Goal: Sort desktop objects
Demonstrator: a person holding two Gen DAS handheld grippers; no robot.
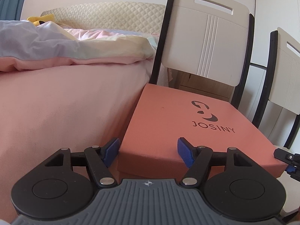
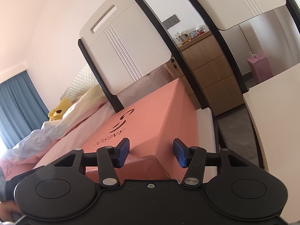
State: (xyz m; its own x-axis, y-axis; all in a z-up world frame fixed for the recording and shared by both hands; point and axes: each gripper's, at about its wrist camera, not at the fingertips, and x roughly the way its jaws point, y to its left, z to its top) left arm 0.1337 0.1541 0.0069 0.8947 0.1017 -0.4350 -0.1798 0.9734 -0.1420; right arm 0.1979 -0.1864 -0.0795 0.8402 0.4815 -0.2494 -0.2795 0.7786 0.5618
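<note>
A salmon-orange lidded box printed with "JOSINY" lies on a white chair seat next to a bed. My left gripper is open, its jaws either side of the box's near left corner: the left pad hangs off the box's side, the right pad is in front of its lid. My right gripper is open too, and the near right corner of the box shows between its blue pads. Nothing is gripped. The right gripper also peeks in at the left wrist view's right edge.
The chair's white back with black frame rises just behind the box. A pink bed with a rumpled quilt and a yellow plush toy lies to the left. A second chair stands at the right; a wooden drawer cabinet stands beyond.
</note>
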